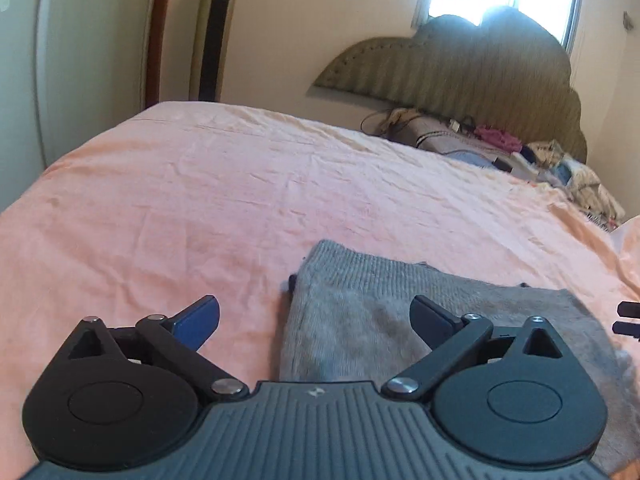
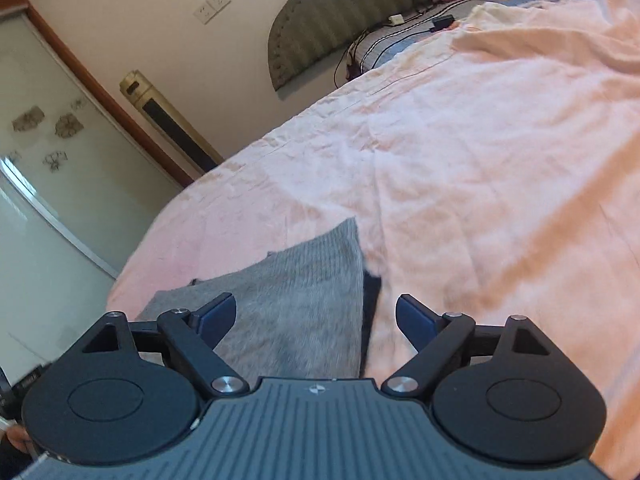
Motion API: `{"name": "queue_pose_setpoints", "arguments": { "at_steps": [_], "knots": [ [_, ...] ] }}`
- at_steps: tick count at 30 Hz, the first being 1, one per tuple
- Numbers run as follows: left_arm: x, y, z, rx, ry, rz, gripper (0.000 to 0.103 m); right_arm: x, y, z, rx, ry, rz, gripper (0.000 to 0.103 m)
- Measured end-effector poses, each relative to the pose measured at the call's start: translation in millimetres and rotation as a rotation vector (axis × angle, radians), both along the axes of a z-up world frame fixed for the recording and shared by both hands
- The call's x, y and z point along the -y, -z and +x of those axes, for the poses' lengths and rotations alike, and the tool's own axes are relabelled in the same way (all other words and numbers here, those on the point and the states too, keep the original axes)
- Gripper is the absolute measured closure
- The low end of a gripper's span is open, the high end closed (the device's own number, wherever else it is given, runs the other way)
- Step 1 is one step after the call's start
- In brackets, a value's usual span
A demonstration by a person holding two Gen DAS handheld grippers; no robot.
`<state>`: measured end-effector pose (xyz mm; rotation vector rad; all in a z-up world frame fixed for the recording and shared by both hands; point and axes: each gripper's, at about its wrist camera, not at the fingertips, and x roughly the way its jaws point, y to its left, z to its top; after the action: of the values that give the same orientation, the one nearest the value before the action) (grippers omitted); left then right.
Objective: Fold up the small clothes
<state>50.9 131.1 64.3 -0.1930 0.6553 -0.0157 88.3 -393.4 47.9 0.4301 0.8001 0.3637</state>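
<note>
A small grey knitted garment (image 1: 360, 304) lies flat on the pink bedsheet (image 1: 200, 184). A dark layer peeks out at its edge. My left gripper (image 1: 316, 314) is open and empty, hovering over the garment's left edge, its right finger above the cloth. In the right wrist view the same garment (image 2: 296, 304) lies on the sheet (image 2: 500, 160) with a dark strip along its right edge. My right gripper (image 2: 316, 316) is open and empty over the garment's right edge. The tip of the right gripper shows at the far right of the left wrist view (image 1: 628, 318).
A padded headboard (image 1: 460, 68) stands at the far end of the bed, with a pile of clothes, cables and small items (image 1: 520, 152) below it. A tall floor unit (image 1: 214, 32) stands by the wall. A sliding door (image 2: 48, 168) is at the left.
</note>
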Motion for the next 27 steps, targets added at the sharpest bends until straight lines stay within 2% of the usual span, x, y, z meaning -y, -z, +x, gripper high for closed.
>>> {"name": "queue_pose_setpoints", "arguments": {
  "at_steps": [1, 3, 5, 6, 7, 8, 9, 11, 13, 15, 16, 18, 21, 22, 23, 24, 25, 26, 27],
  "knots": [
    [4, 5, 23, -0.028, 0.012, 0.006, 0.018, -8, 4, 15, -0.013, -0.009, -0.043, 0.016],
    [14, 13, 61, -0.086, 0.030, 0.044, 0.030, -21, 16, 42, -0.048, -0.024, -0.095, 0.017],
    [26, 25, 92, -0.147, 0.050, 0.084, 0.033, -35, 26, 59, -0.065, -0.034, -0.114, 0.016],
    [29, 35, 102, -0.186, 0.068, 0.095, 0.046, -39, 27, 62, -0.037, -0.040, -0.122, 0.017],
    [34, 40, 106, -0.186, 0.078, 0.114, 0.061, -43, 27, 62, -0.023, -0.065, -0.115, 0.034],
    [39, 39, 103, -0.150, 0.102, 0.141, 0.082, -48, 28, 65, -0.025, -0.098, -0.089, 0.084],
    [42, 37, 103, -0.147, 0.125, 0.141, 0.099, -52, 29, 66, -0.036, -0.111, -0.080, 0.087],
    [46, 29, 96, -0.081, 0.100, 0.159, 0.099, -55, 25, 61, 0.021, -0.121, -0.113, 0.088],
    [41, 23, 92, -0.029, 0.069, 0.149, 0.099, -42, 19, 54, 0.075, -0.075, -0.066, 0.089],
    [33, 32, 100, -0.073, 0.037, 0.135, 0.099, -28, 27, 58, 0.052, -0.007, -0.032, 0.090],
    [32, 42, 104, -0.109, 0.024, 0.157, 0.099, -27, 37, 61, 0.017, 0.001, -0.043, 0.090],
    [34, 47, 100, -0.076, 0.018, 0.182, 0.098, -30, 43, 57, 0.037, 0.006, -0.047, 0.091],
    [38, 33, 83, -0.046, -0.011, 0.191, 0.092, -32, 31, 46, 0.035, 0.017, -0.030, 0.067],
    [41, 24, 75, -0.014, -0.012, 0.202, 0.088, -34, 23, 41, 0.062, 0.026, -0.044, 0.051],
    [46, 17, 67, 0.020, -0.001, 0.208, 0.082, -38, 12, 33, 0.108, 0.041, -0.064, 0.042],
    [52, 13, 61, 0.049, 0.016, 0.210, 0.063, -43, 4, 27, 0.144, 0.039, -0.069, 0.039],
    [62, 11, 57, 0.068, 0.042, 0.214, 0.032, -51, -2, 25, 0.162, 0.022, -0.068, 0.034],
    [74, 12, 55, 0.068, 0.067, 0.226, 0.021, -63, -5, 26, 0.163, -0.002, -0.076, 0.027],
    [83, 15, 56, 0.061, 0.092, 0.237, 0.019, -75, -6, 28, 0.158, -0.025, -0.098, 0.023]
  ]
}}
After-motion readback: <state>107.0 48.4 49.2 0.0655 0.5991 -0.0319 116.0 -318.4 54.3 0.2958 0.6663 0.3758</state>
